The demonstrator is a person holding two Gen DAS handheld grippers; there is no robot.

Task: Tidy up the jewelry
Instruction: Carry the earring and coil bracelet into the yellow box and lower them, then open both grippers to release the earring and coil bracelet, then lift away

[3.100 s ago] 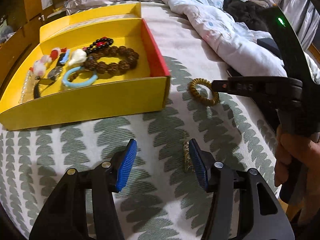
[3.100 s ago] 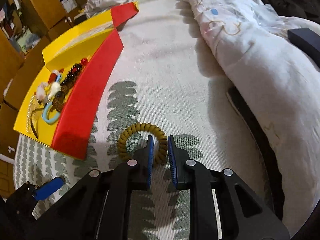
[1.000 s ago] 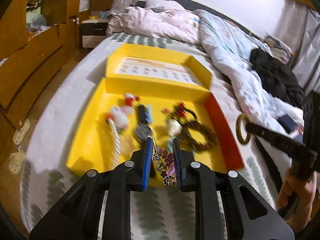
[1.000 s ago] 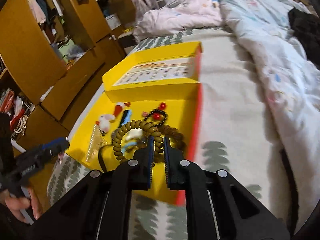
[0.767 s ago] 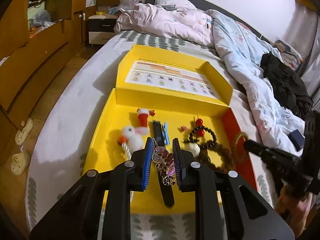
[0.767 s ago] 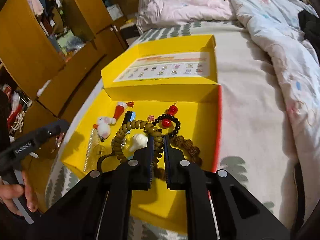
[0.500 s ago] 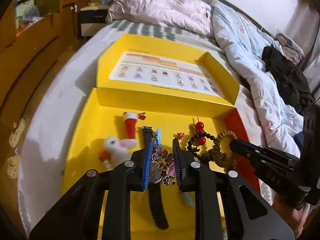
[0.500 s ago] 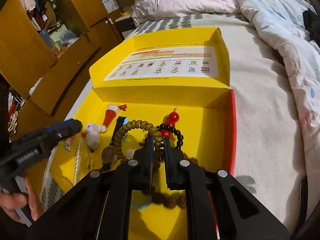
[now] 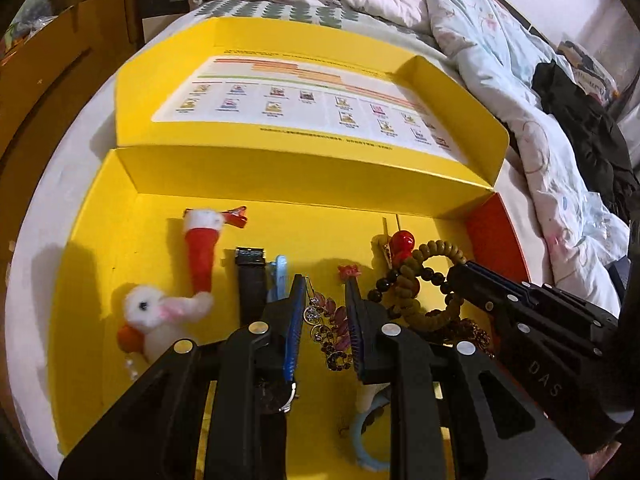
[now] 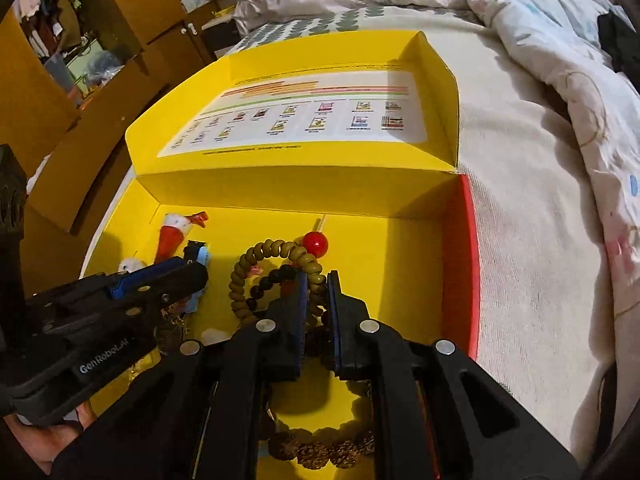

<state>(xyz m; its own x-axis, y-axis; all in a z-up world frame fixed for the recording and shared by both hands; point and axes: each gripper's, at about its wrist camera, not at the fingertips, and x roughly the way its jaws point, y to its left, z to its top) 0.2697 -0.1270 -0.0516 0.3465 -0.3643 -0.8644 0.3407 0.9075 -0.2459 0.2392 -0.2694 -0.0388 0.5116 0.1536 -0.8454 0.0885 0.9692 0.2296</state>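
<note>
An open yellow box (image 9: pixel 280 178) lies on the bed, its lid (image 9: pixel 312 92) folded back. My left gripper (image 9: pixel 323 280) hovers low over the box floor, shut on a purple and gold jewelled ornament (image 9: pixel 326 320). To its right, my right gripper (image 9: pixel 460 276) is shut on an olive coil band (image 9: pixel 438 245), which hangs just above a black bead bracelet with red beads (image 9: pixel 402 240). In the right wrist view the coil band (image 10: pixel 236 280) loops left from the right gripper (image 10: pixel 317 278), and the left gripper (image 10: pixel 188 276) is at the left.
In the box lie a red Santa-hat clip (image 9: pixel 202 248), a white plush duck (image 9: pixel 154 320), a black watch strap (image 9: pixel 250 280), a brown bead bracelet (image 10: pixel 320 444) and a light-blue ring (image 9: pixel 360 444). A crumpled duvet (image 10: pixel 560 80) is on the right, wooden cupboards (image 10: pixel 100 92) on the left.
Both grippers have moved forward and down over the box, which now fills the views. Each has kept hold of its piece the whole time.
</note>
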